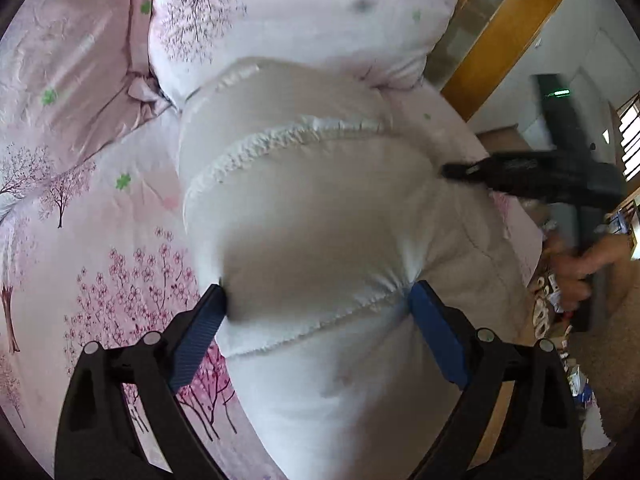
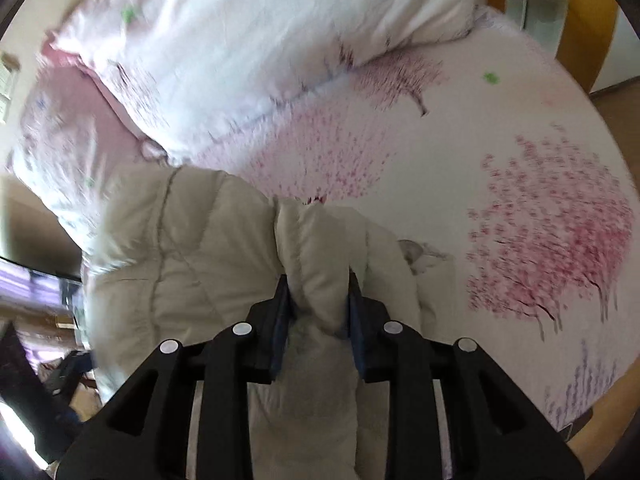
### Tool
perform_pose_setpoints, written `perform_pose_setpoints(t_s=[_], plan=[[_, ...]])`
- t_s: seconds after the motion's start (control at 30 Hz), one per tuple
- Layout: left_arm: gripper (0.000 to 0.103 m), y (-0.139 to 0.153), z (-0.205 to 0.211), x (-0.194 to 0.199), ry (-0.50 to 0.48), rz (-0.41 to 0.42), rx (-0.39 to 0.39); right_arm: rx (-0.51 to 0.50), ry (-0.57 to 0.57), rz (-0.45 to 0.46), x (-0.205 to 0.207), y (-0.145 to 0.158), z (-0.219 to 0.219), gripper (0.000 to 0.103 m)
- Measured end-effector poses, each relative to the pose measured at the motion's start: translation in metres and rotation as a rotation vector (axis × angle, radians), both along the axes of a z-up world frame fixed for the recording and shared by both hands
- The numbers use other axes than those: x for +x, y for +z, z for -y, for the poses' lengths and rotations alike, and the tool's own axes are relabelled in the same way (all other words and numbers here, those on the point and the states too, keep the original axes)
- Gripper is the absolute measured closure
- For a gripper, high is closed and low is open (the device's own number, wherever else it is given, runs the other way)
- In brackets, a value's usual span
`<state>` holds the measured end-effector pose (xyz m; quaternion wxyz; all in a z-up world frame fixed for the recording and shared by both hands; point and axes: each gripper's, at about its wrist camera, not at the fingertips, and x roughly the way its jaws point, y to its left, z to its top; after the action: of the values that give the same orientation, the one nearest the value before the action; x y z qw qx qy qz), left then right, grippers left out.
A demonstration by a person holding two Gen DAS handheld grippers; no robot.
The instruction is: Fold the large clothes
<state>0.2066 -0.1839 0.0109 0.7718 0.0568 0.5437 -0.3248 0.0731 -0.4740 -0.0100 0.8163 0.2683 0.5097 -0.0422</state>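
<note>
My left gripper (image 1: 316,308) has its jaws spread wide, blue pads (image 1: 196,340) touching both sides of a puffy fold of the white padded jacket (image 1: 320,208); the fabric puckers at each pad, so I count it as clamped on the jacket. The jacket lies on the bed (image 1: 100,240), on the pink blossom-print cover, quilted seams running across it. My right gripper (image 2: 320,300) is clamped on a narrower bunched roll of the jacket (image 2: 192,248), pads pressed into both sides. In the left wrist view the right gripper (image 1: 464,170) shows dark at the jacket's far right edge, with my right hand (image 1: 576,268) on its handle. Past the jacket sits a pale floral pillow (image 1: 304,16), touching the jacket's far end. Beyond the pillow, a wooden frame (image 1: 508,28). Right wrist view is motion-blurred.
</note>
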Motion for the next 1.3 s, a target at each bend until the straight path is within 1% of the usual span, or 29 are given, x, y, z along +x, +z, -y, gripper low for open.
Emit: perform_pose_setpoints(t_s=[0.03, 0.07, 0.17, 0.23, 0.27, 0.3, 0.37, 0.4, 0.43, 0.47, 0.5, 0.53, 0.6, 0.63, 0.67, 0.7, 0.73, 0.8, 0.9, 1.0, 1.07, 1.17, 1.23, 1.3], plan=[[0.009, -0.001, -0.001, 0.000, -0.001, -0.003, 0.004, -0.002, -0.015, 0.019, -0.009, 0.007, 0.001, 0.063], [0.009, -0.002, -0.001, 0.000, -0.003, -0.005, 0.005, -0.011, -0.030, 0.036, -0.019, 0.014, 0.002, 0.055], [0.009, -0.003, -0.001, 0.001, -0.004, -0.003, 0.010, -0.027, -0.058, 0.080, -0.047, 0.027, -0.008, 0.055], [0.009, -0.003, 0.001, 0.000, -0.009, 0.006, 0.018, -0.037, -0.050, 0.113, -0.060, 0.030, -0.023, 0.067], [0.009, -0.003, 0.001, 0.000, -0.009, 0.007, 0.020, -0.023, -0.035, 0.127, -0.062, 0.029, -0.029, 0.078], [0.009, -0.002, 0.001, -0.001, -0.010, 0.008, 0.022, -0.002, -0.020, 0.139, -0.064, 0.028, -0.036, 0.078], [0.009, -0.003, 0.000, 0.000, -0.007, 0.008, 0.022, -0.014, -0.001, 0.139, -0.065, 0.023, -0.046, 0.080], [0.009, -0.003, 0.000, 0.000, -0.005, 0.007, 0.021, -0.023, 0.005, 0.114, -0.062, 0.014, -0.047, 0.083], [0.009, -0.002, -0.001, 0.000, -0.005, 0.009, 0.019, -0.010, 0.006, 0.074, -0.059, 0.002, -0.046, 0.085], [0.009, -0.001, -0.002, -0.001, -0.003, 0.012, 0.017, 0.025, 0.005, 0.050, -0.056, -0.009, -0.042, 0.090], [0.009, 0.002, -0.002, -0.001, -0.003, 0.021, 0.016, 0.064, 0.001, 0.041, -0.055, -0.019, -0.038, 0.093], [0.009, 0.007, -0.002, -0.003, -0.003, 0.048, 0.019, 0.099, -0.002, 0.035, -0.055, -0.029, -0.034, 0.095], [0.009, 0.017, -0.001, -0.004, 0.003, 0.108, 0.037, 0.107, 0.007, 0.033, -0.054, -0.038, -0.031, 0.100], [0.008, 0.024, 0.000, -0.004, 0.006, 0.147, 0.047, 0.106, 0.012, 0.030, -0.054, -0.041, -0.030, 0.100], [0.002, 0.027, 0.001, -0.003, 0.014, 0.167, 0.063, 0.108, 0.019, 0.028, -0.053, -0.044, -0.029, 0.101], [0.002, 0.030, 0.002, 0.000, 0.025, 0.190, 0.085, 0.114, 0.021, 0.027, -0.053, -0.046, -0.028, 0.101], [0.002, 0.031, 0.004, 0.003, 0.029, 0.208, 0.111, 0.133, 0.017, 0.026, -0.054, -0.049, -0.026, 0.101], [0.002, 0.030, 0.006, 0.008, 0.026, 0.211, 0.118, 0.148, 0.005, 0.015, -0.055, -0.049, -0.026, 0.101], [0.002, 0.019, 0.008, 0.012, 0.012, 0.188, 0.132, 0.091, 0.010, 0.007, -0.055, -0.044, -0.035, 0.101], [0.002, 0.007, 0.007, 0.012, 0.003, 0.145, 0.116, 0.071, 0.005, 0.010, -0.056, -0.041, -0.041, 0.101], [0.002, 0.000, 0.006, 0.010, 0.005, 0.110, 0.106, 0.050, 0.017, 0.013, -0.057, -0.041, -0.043, 0.101], [0.002, -0.012, 0.006, 0.012, 0.022, 0.046, 0.107, 0.001, 0.043, -0.008, -0.054, -0.041, -0.048, 0.101], [0.002, -0.020, 0.007, 0.014, 0.031, 0.031, 0.123, -0.054, 0.064, -0.022, -0.049, -0.043, -0.053, 0.101], [0.002, -0.026, 0.010, 0.014, 0.026, 0.033, 0.146, -0.164, 0.108, -0.035, -0.044, -0.044, -0.065, 0.101]])
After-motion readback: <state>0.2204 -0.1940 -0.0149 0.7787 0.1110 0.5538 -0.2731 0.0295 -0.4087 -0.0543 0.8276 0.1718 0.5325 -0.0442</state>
